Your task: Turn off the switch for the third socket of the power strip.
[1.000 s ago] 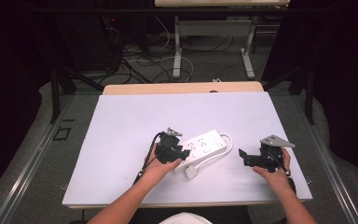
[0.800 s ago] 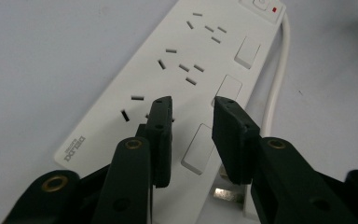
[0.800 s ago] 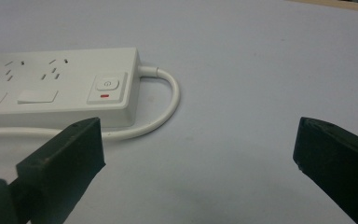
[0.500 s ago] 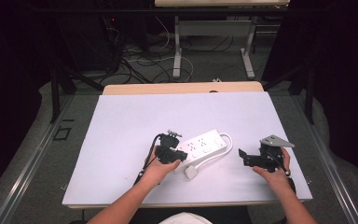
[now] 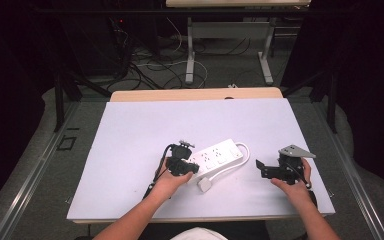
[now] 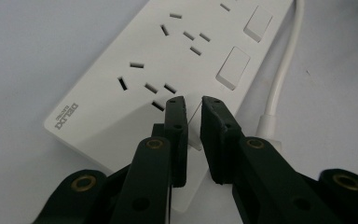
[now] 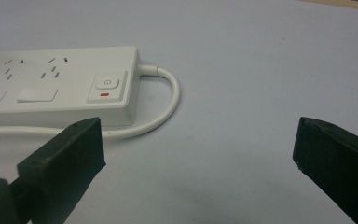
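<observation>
Because the power strip [image 5: 219,155] is a rigid, smooth plastic bar, light but tethered by its stiff cord [image 5: 244,156], it is probably best gripped across its narrow sides. It lies mid-counter [image 5: 130,140], long axis diagonal, cord end away to the right. The left gripper [image 6: 193,105] hovers nearly pressed together over its near end, holding nothing; the right gripper [image 7: 196,149] waits spread wide.

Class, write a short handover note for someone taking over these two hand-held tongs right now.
Left tongs: nearly shut, tips over the near end of the white plastic power strip, above a rocker switch; whether they touch it is unclear.
Right tongs: open, holding nothing, to the right of the strip.
Strip lies flat on the white table, its white cable looped beside it.
Done: left tongs positioned.
Left: probably pressing the switch.
</observation>
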A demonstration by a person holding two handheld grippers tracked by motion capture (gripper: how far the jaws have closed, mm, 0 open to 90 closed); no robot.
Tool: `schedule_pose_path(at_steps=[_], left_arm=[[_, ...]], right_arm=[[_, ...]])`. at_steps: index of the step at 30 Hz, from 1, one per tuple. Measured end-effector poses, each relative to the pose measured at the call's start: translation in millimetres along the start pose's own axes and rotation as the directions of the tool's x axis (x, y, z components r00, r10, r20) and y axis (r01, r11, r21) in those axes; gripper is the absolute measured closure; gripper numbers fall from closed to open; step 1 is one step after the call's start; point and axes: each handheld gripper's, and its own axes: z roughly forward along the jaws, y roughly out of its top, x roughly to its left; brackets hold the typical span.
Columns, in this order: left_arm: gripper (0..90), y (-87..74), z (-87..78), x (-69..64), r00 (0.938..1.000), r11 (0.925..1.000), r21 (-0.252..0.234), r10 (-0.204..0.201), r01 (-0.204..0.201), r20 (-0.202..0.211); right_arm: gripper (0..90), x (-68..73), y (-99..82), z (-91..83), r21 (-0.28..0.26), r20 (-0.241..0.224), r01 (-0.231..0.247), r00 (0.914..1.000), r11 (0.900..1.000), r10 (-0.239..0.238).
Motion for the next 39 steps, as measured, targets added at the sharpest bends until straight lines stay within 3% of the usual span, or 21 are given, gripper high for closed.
schedule_pose_path(at_steps=[8,11,21,24,25,27,31,35,39], left_arm=[[85.4,-1.2,1.2,-0.1,0.9999,0.9999,-0.007,-0.014,0.014,-0.001],[85.5,-1.0,0.6,0.1,1.0,1.0,0.001,0.004,-0.004,-0.005],[85.5,-0.8,0.6,0.5,0.9999,0.9999,0.006,0.012,-0.012,-0.002],[85.6,-1.6,1.6,-0.3,0.9999,0.9999,0.005,0.011,-0.011,-0.01],[90.0,-2.0,1.7,-0.7,0.9992,0.9997,0.005,0.024,-0.024,-0.031],[90.0,-3.2,1.3,-0.3,0.9988,0.9993,0.002,0.036,-0.036,-0.032],[90.0,-5.3,0.7,-0.5,0.9991,0.9992,0.001,0.04,-0.04,-0.017],[90.0,-5.7,1.1,1.2,0.9999,0.9999,-0.006,0.01,-0.01,0.003],[89.3,-6.3,1.0,2.3,0.9998,0.9997,-0.015,0.02,-0.02,0.003]], right_arm=[[1.5,0.1,-0.1,0.1,-0.001,0.001,0.001,1.0,1.0,-0.001],[1.5,0.1,-0.3,0.6,-0.003,-0.003,0.0,1.0,1.0,0.0],[1.6,0.4,-0.3,0.7,-0.004,-0.002,0.004,1.0,1.0,-0.004],[1.6,0.2,-0.3,0.8,-0.003,-0.001,0.004,1.0,1.0,-0.004],[1.6,0.5,-0.2,0.3,0.001,0.003,0.006,1.0,1.0,-0.006],[1.6,0.8,-0.4,0.8,-0.006,0.007,0.005,1.0,1.0,-0.005],[1.7,0.6,-0.4,1.0,-0.004,0.006,0.004,1.0,1.0,-0.004],[1.7,0.3,-0.3,0.6,0.001,0.003,0.006,1.0,1.0,-0.006],[1.7,0.0,-0.1,0.8,-0.003,-0.002,0.001,1.0,1.0,-0.001]])
